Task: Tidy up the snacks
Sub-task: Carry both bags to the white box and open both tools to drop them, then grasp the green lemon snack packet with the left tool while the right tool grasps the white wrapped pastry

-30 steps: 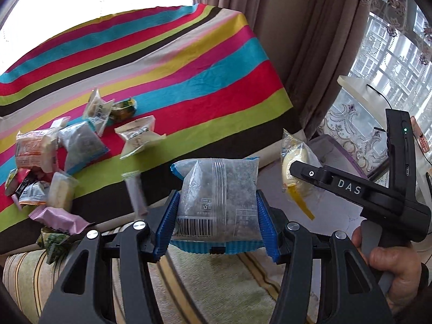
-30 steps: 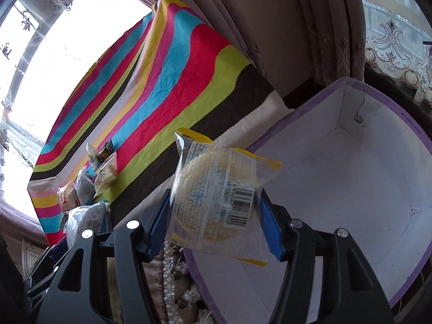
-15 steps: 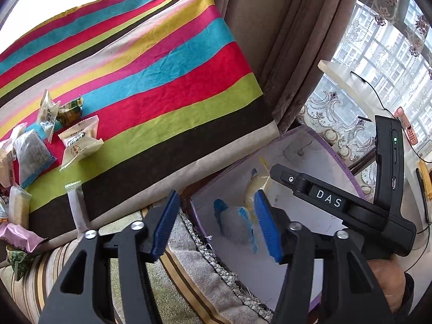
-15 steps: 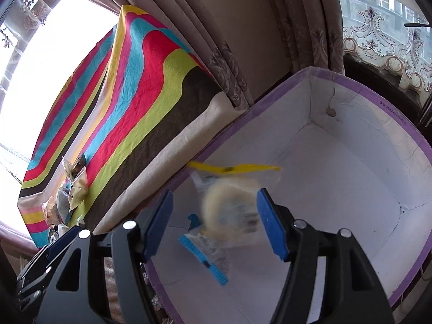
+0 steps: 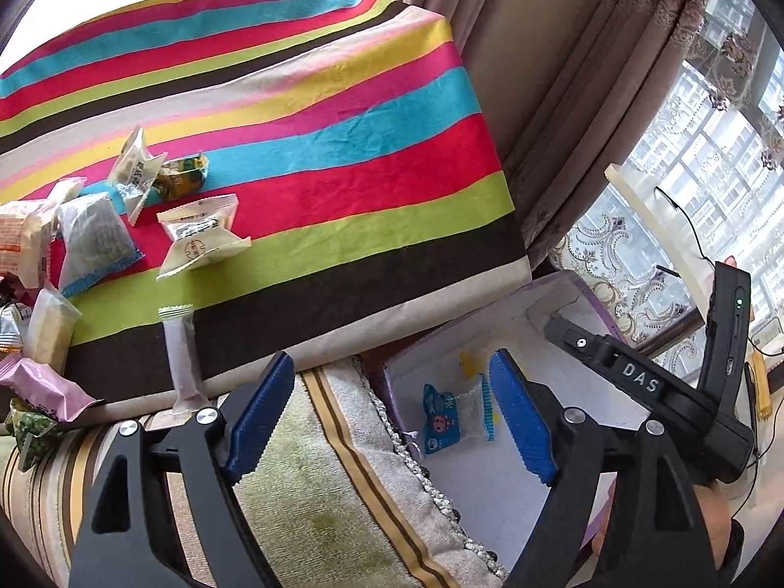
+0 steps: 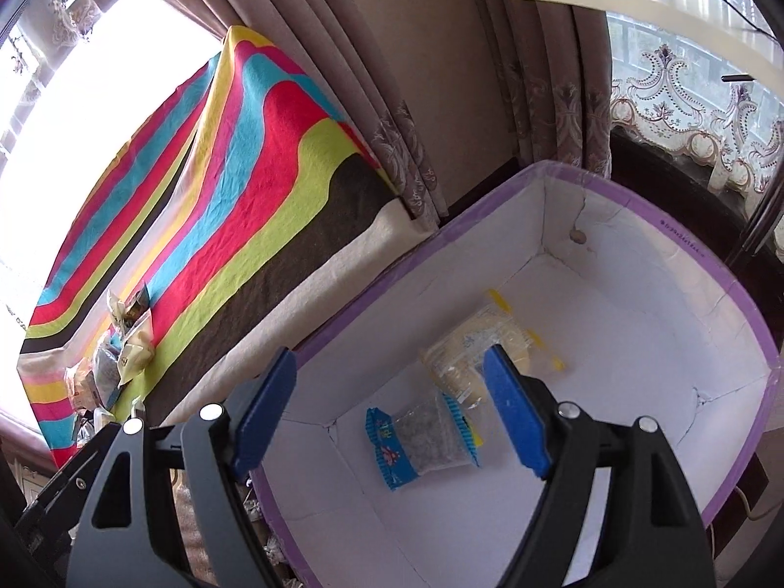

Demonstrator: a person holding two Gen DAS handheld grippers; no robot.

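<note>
Both packets dropped, fingers just sprung wide: blue-edged packet and yellow packet now lying in the purple-rimmed box. Left gripper and right gripper gaping, empty. More snacks waiting on the striped table.

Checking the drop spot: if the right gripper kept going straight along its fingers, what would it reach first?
Probably the blue-edged snack packet on the box floor, between the open right gripper fingers; depth is unclear.

Bright daylight, window blown out white; sharp focus, strong fisheye bending, dark vignetted corners
</note>
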